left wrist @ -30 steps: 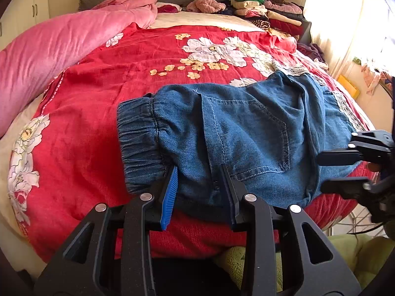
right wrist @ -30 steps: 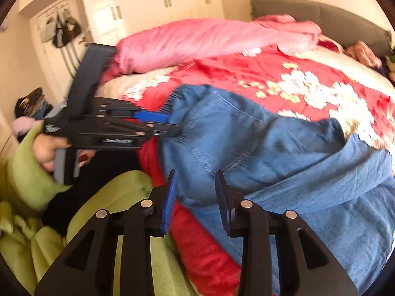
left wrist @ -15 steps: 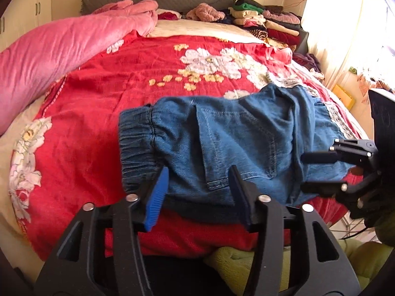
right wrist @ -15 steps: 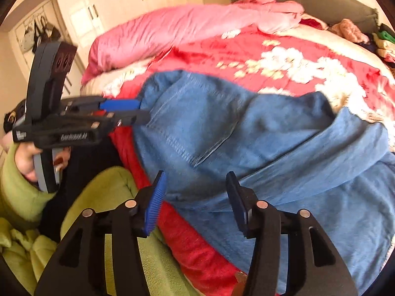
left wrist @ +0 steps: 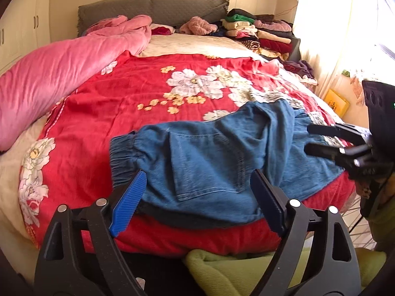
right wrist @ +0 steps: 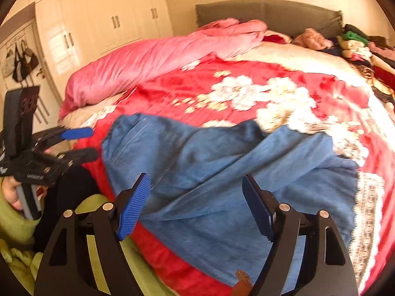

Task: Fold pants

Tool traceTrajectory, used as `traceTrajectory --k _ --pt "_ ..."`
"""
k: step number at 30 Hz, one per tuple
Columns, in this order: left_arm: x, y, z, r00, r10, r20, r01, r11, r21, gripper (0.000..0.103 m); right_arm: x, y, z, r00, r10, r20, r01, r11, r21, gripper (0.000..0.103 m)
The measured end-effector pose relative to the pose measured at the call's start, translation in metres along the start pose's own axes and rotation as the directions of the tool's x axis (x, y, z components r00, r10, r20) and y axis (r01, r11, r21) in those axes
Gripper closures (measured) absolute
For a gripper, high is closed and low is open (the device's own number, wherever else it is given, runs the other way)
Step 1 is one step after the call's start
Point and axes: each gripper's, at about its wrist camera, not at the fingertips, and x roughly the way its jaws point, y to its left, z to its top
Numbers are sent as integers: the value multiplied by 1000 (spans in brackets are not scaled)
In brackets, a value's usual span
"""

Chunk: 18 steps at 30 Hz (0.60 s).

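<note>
Blue denim pants lie folded on the red floral blanket near the bed's front edge, with the elastic waistband to the left. My left gripper hovers just short of their near edge. Its jaws are opening wide and nothing is pinched between them. In the right wrist view the pants spread across the middle, and my right gripper hangs over their lower fold. Its jaws are also opening, and the pads do not touch the cloth. Each gripper shows in the other's view: the right gripper and the left gripper.
A pink duvet is bunched along the bed's left side. Stacked folded clothes sit by the grey headboard. White wardrobes stand beyond the bed. A person's green sleeve and green clothing are at the near edge.
Both grippers' jaws have spread from nearly closed at the pants' near edge to wide apart. Both have drawn back and risen. The pants stay lying on the blanket.
</note>
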Motion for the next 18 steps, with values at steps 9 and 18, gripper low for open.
traceTrajectory --k 9,18 --pt "11 -29 3 998 -55 -25 55 998 28 22 -30 -59 6 988 -136 68 127 983 132 27" --pt "46 -67 3 976 -183 -119 190 980 50 22 -20 -103 32 982 -181 44 168 961 218 27"
